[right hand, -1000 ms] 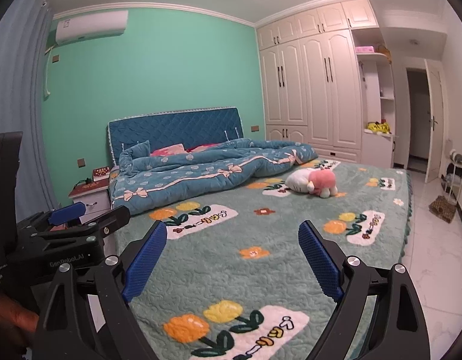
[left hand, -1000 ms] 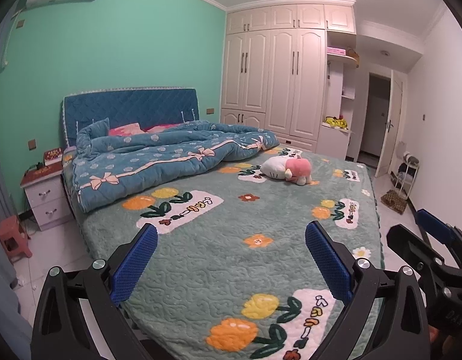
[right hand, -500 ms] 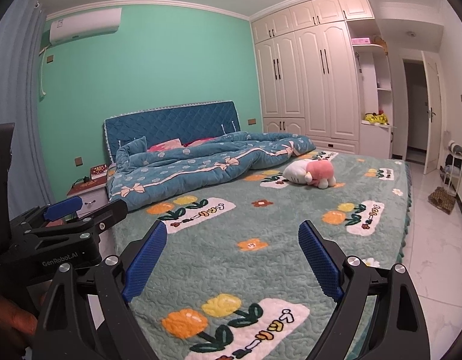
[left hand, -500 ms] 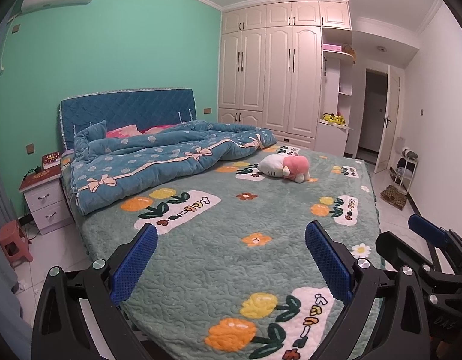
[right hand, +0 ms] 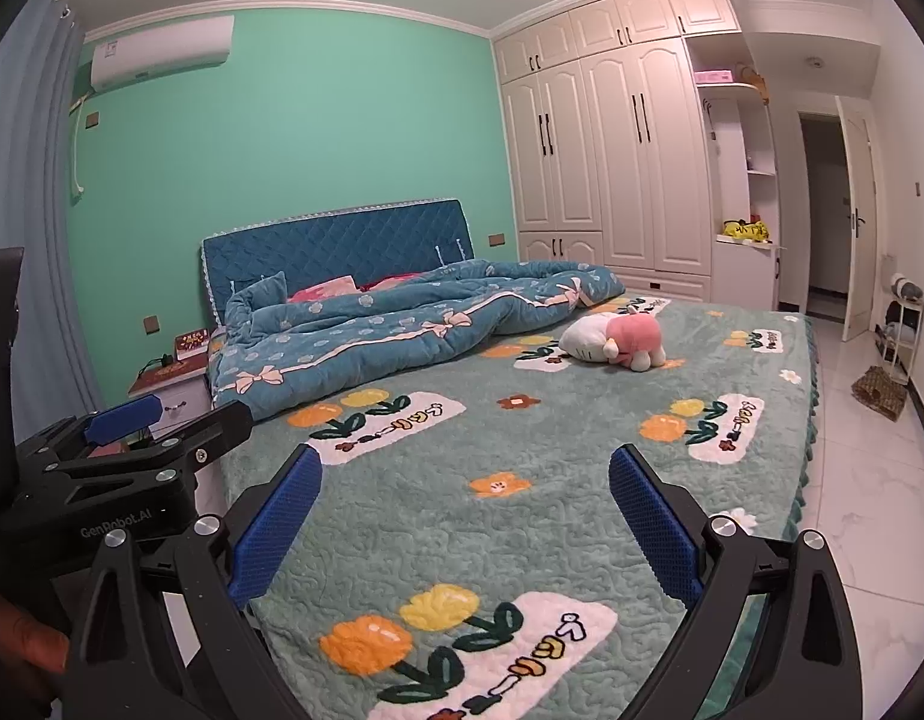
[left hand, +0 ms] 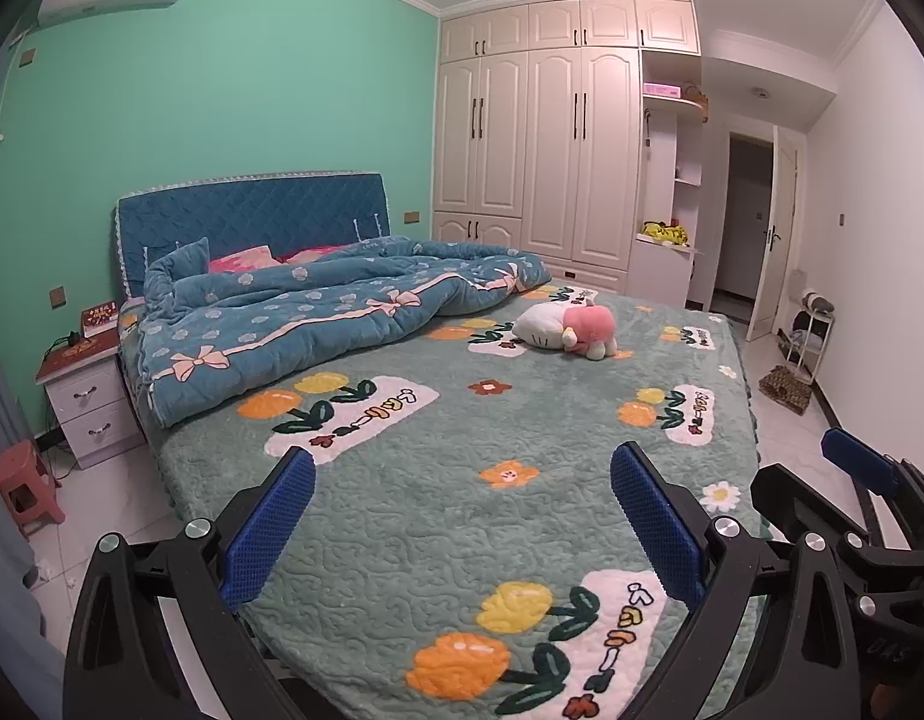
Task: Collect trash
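Note:
I see no clear piece of trash in either view. My left gripper (left hand: 462,519) is open and empty, held above the near corner of a bed with a green flowered cover (left hand: 462,438). My right gripper (right hand: 465,519) is open and empty too, just to the right of the left one, over the same end of the bed (right hand: 522,438). The left gripper also shows at the left edge of the right wrist view (right hand: 132,450), and the right gripper at the right edge of the left wrist view (left hand: 846,504).
A blue quilt (left hand: 318,318) is bunched at the head of the bed. A pink and white plush toy (left hand: 567,330) lies mid-bed. A nightstand (left hand: 84,384) and red stool (left hand: 27,486) stand left. A wardrobe (left hand: 546,156), open door (left hand: 774,234) and small rack (left hand: 813,330) stand right.
Both grippers have drifted slightly, so the bed and room sit a little differently in view. Both stay open and empty.

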Motion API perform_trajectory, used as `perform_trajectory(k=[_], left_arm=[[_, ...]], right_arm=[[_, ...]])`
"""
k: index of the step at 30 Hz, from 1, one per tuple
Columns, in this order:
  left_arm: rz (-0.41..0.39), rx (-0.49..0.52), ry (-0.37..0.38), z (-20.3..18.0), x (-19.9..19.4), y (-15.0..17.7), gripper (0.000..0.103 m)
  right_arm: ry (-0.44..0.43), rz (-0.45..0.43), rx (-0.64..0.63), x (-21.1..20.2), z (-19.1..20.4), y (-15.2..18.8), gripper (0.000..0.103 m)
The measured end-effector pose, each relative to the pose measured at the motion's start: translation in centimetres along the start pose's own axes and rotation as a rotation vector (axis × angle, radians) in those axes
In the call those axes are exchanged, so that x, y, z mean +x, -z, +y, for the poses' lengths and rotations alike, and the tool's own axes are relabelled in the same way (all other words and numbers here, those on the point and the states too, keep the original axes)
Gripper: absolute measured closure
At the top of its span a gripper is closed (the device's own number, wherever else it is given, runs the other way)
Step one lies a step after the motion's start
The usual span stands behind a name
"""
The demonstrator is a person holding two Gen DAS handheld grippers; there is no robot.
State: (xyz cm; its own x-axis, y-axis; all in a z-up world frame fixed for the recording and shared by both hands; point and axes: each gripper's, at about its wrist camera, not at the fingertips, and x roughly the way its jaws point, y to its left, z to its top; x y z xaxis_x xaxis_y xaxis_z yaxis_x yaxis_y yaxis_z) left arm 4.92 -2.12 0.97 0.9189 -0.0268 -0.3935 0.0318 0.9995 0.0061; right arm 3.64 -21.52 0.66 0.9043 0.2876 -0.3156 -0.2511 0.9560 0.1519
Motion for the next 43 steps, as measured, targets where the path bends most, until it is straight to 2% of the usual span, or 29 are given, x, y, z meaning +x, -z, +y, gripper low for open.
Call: perform_trajectory(k=[19, 34, 37, 43], left_arm=[[0.013, 0.016, 0.025, -0.4, 0.3, -0.3, 0.006], [0.007, 0.021, 0.026, -0.4, 0.5, -0.3, 0.006], [0.025, 0.034, 0.011, -0.5, 0.7, -0.2, 0.006], [0.048, -0.027, 0.015, 0.5, 1.1, -0.2, 0.006]], right_arm=[[-0.003, 0.014, 0.006, 0.7, 0.3, 0.2, 0.008], [-0.006, 0.014, 0.007, 0.7, 0.2, 0.2, 0.008], [-0.003, 0.023, 0.007, 0.9, 0.2, 0.2, 0.008], [-0.001, 0.021, 0.012, 0.9, -0.1, 0.2, 0.005]])
